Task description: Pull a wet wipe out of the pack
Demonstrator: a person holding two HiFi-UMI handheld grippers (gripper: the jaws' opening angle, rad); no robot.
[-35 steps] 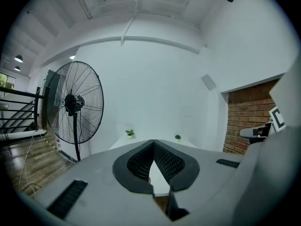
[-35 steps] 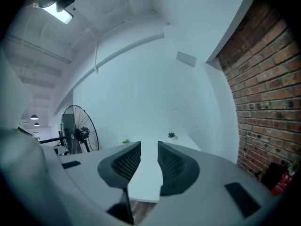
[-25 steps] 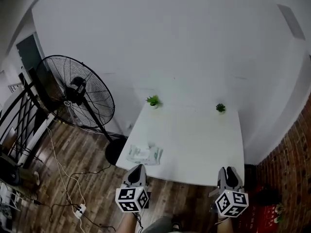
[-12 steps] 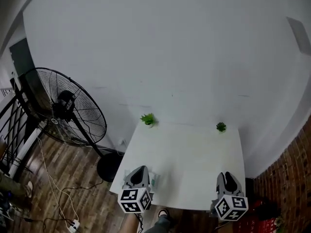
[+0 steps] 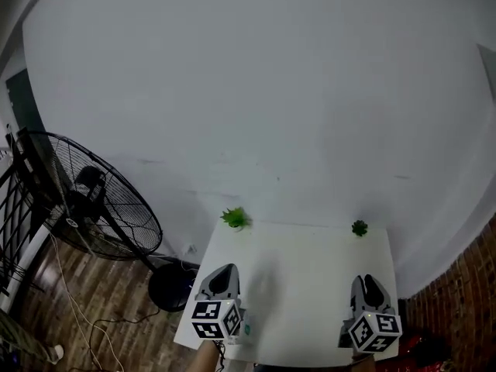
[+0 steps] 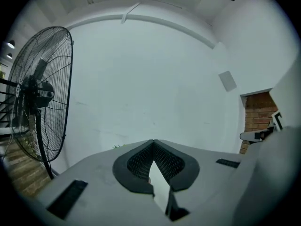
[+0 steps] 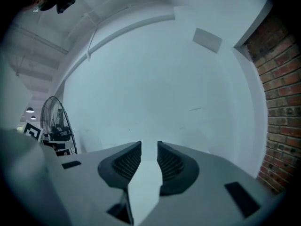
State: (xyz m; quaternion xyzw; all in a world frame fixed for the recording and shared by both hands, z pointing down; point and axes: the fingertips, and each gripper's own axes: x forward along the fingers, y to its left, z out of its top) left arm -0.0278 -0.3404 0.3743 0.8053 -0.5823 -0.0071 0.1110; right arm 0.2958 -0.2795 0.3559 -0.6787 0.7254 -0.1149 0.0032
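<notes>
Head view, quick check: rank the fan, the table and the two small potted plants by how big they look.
1. table
2. fan, not far behind, though it stands farther from the camera
3. left plant
4. right plant
Both plants sit at the table's far edge, so their difference is probably real.

Ahead of the left gripper (image 5: 224, 270) and the right gripper (image 5: 366, 280), the white table (image 5: 302, 277) gives free passage up to the white wall (image 5: 271, 91). There a leafy potted plant (image 5: 235, 218) stands beyond the left jaws and a smaller potted plant (image 5: 359, 227) beyond the right jaws. Left of the left jaws, off the table's edge, stands a pedestal fan (image 5: 85, 208). A brick wall (image 5: 465, 297) lies right of the right jaws.
</notes>
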